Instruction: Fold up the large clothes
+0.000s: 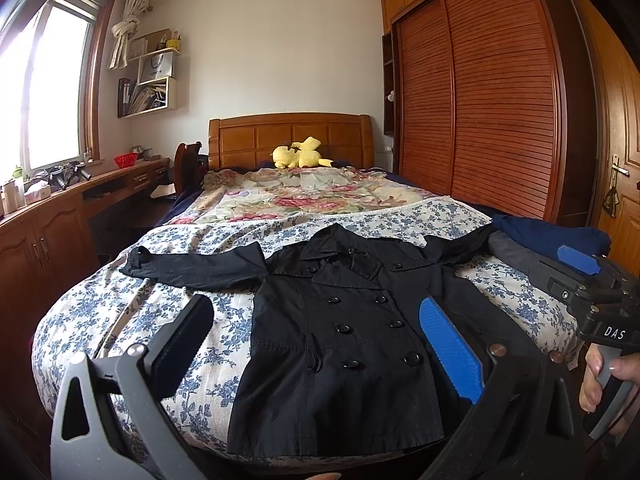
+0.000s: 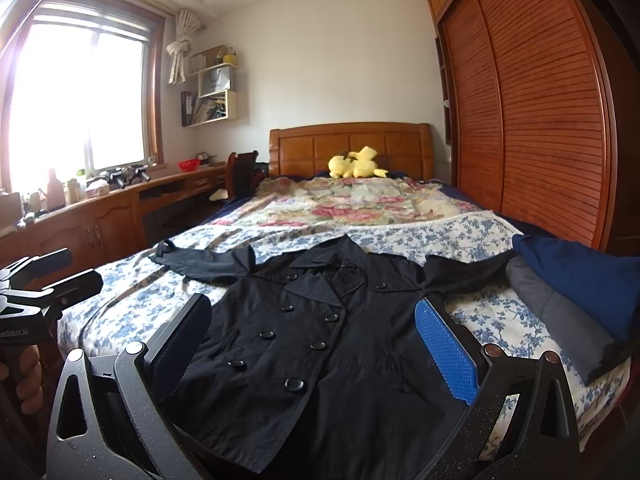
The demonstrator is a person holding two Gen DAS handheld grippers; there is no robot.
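Black cotton, double-breasted and buttoned: the short trench coat (image 1: 340,320) lies face up on the blue-flowered bedspread (image 1: 132,320), sleeves spread wide to either side, hem toward me, presumably laid flat so a fold can start clean. I hold both tongs above its hem. My left tongs (image 1: 316,344) stand wide apart and empty; my right tongs (image 2: 312,348) likewise gape, holding nothing. A folded navy and grey pile (image 2: 576,304) sits just beside the coat's far sleeve.
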